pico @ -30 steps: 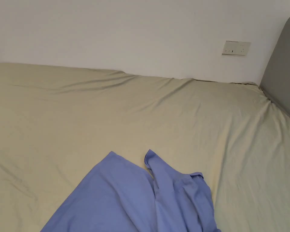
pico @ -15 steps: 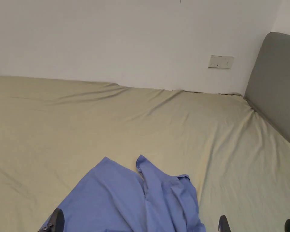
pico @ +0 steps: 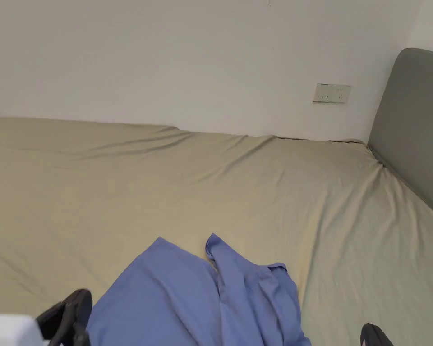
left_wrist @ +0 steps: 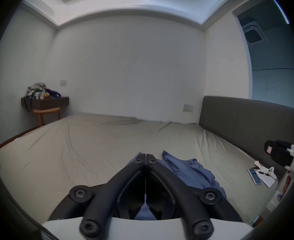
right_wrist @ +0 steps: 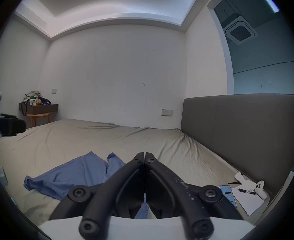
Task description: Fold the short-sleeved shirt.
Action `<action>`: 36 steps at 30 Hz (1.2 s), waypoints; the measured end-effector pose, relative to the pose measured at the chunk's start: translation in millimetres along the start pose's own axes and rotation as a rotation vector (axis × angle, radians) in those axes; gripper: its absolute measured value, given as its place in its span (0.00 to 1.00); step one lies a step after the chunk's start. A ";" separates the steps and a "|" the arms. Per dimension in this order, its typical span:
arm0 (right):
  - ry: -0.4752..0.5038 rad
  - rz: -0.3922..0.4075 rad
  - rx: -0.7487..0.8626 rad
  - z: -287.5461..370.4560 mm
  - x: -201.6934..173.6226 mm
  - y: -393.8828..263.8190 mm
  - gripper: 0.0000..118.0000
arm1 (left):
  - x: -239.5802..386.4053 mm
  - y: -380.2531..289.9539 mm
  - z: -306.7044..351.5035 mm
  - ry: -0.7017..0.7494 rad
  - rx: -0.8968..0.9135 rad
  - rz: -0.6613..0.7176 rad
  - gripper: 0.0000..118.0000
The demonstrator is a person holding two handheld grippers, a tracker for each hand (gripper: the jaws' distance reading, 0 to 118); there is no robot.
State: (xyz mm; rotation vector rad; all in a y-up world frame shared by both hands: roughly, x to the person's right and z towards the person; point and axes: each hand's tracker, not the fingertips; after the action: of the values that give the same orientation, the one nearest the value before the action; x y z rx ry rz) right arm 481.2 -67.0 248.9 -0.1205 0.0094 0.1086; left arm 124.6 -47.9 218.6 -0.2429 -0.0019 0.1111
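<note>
A blue short-sleeved shirt (pico: 197, 302) lies crumpled on the beige bed sheet (pico: 211, 189) near the front edge. It also shows in the left gripper view (left_wrist: 192, 171) and the right gripper view (right_wrist: 73, 172). My left gripper (left_wrist: 145, 154) hovers above the shirt with its black jaws pressed together and nothing between them; in the head view it (pico: 69, 320) sits at the bottom left. My right gripper (right_wrist: 144, 152) is likewise shut and empty, raised over the shirt's right side; one jaw tip (pico: 373, 335) peeks in at the bottom right.
A grey headboard (pico: 414, 126) bounds the bed on the right. A phone (right_wrist: 228, 197), papers (right_wrist: 248, 202) and a small white device (right_wrist: 260, 190) lie near it. A wooden stool (left_wrist: 46, 115) with a cluttered shelf (left_wrist: 44, 101) stands beyond the bed's far left corner.
The head camera tilted down and shifted. The left gripper has come up into view at the bottom left; the right gripper's tip sits at the bottom right. The shirt lies as before.
</note>
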 end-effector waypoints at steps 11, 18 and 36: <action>-0.005 -0.012 -0.107 -76.5 7.3 -22.9 0.03 | -22.5 18.8 -296.7 -0.095 -0.539 -0.035 0.44; -0.025 0.001 -0.149 -117.3 13.0 -40.0 0.03 | -13.0 -15.2 -427.6 -0.030 -0.672 -0.151 0.96; -0.019 0.010 -0.200 -132.5 12.6 -58.6 0.03 | -19.7 -59.2 -450.5 -0.078 -0.681 -0.101 0.00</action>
State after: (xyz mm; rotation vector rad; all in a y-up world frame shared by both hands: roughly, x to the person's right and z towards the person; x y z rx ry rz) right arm 499.7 -139.4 124.2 -0.3197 -0.0197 0.1206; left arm 118.4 -215.3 -204.3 -0.9174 -0.1311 0.0153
